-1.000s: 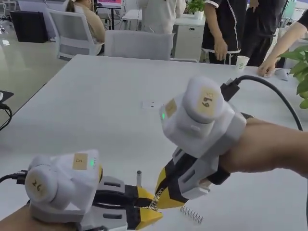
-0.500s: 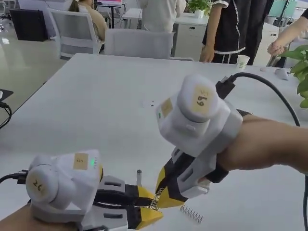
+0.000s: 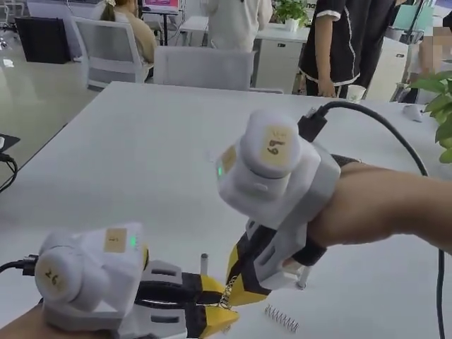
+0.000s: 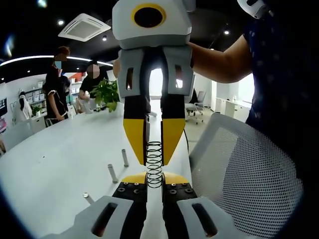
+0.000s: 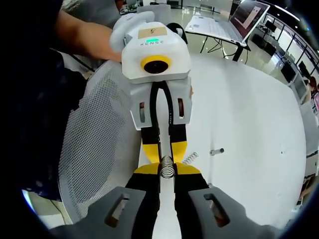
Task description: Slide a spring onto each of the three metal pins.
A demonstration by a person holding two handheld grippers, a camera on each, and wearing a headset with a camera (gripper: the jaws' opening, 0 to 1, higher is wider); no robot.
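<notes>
An open-plan office is shown here: a broad white desk (image 3: 127,162) is seen up front, grey chairs (image 3: 106,49) are drawn up behind it, and standing people (image 3: 342,42) are gathered by a low cabinet (image 3: 275,60). A paper cup (image 3: 355,92) and a leafy plant (image 3: 439,106) are spotted at the desk's far side. An open laptop (image 5: 224,25) is caught in the right gripper view, a ceiling air-conditioning cassette (image 4: 85,27) in the left gripper view.

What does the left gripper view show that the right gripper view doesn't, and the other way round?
The left gripper view has a potted plant and people standing beyond the table. The right gripper view has a loose spring lying on the table and an open laptop. Both share the white table, at least one metal pin, and the held spring, pinched by the left gripper and the right gripper.
</notes>
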